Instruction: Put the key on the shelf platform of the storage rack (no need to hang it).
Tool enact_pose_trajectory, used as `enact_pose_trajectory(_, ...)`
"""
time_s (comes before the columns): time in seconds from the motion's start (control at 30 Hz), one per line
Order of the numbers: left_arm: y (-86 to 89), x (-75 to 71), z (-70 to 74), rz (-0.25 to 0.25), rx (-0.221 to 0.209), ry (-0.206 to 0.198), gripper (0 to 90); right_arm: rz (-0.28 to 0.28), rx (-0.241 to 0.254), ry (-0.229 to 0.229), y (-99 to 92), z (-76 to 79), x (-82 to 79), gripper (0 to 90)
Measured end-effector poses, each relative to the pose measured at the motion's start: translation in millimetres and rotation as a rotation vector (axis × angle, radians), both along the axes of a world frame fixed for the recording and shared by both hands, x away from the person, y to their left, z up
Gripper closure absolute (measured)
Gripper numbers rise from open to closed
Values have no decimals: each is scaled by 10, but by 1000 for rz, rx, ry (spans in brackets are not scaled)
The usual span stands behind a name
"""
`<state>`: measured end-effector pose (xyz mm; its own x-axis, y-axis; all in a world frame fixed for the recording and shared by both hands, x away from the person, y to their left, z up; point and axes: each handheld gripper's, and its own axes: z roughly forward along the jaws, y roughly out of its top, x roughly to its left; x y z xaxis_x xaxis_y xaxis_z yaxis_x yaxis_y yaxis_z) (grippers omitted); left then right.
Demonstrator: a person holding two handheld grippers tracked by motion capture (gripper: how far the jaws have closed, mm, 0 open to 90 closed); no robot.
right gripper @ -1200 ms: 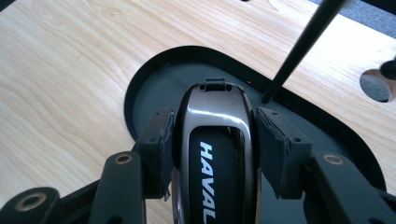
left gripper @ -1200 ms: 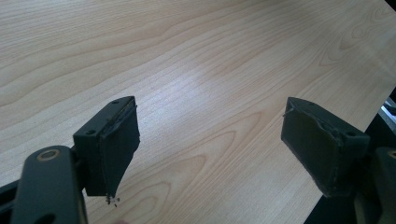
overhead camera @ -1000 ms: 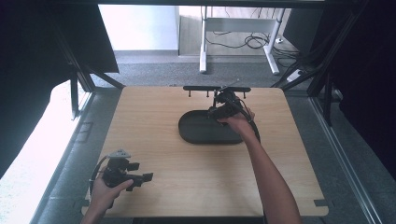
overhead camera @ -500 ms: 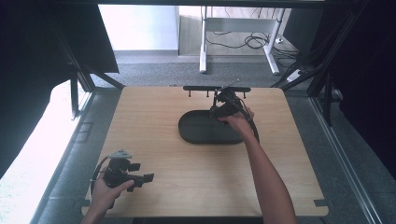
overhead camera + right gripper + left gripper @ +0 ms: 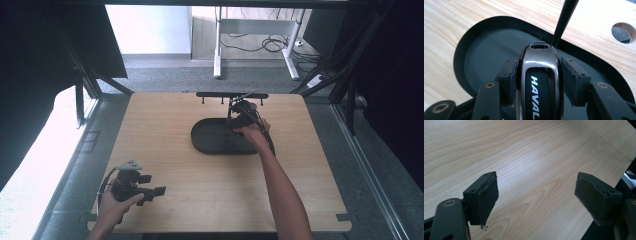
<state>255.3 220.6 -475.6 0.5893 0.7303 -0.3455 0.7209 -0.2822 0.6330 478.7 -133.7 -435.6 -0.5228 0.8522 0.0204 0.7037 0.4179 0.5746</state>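
left gripper [image 5: 159,190]: near the table's [image 5: 165,125] front-left corner, well clear of the tray [image 5: 212,142]; jaws spread wide, nothing in them
tray: black oval, mid-table
right gripper [image 5: 537,70]: over the tray's right end; jaws clamped on a glossy HAVAL key fob [image 5: 539,75]

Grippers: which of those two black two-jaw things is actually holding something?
The right gripper, over the black oval tray: its jaws are shut on a glossy dark HAVAL key fob. The left gripper is open above bare wood.
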Motion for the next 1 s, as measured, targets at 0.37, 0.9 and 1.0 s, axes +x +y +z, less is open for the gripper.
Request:
enact_pose_trajectory(0.37, 12, 3, -1, 2, -3, -1, 194, -19, -15, -3, -8, -116, 24, 494)
enact_pose_trajectory(0.9, 21, 10, -15, 6, -4, 2, 194, 17, -63, -7, 93, -330, -28, 494)
enact_pose_trajectory(1.0, 20, 8, -14, 8, -4, 3, 194, 14, -74, 1, 99, -395, -34, 494)
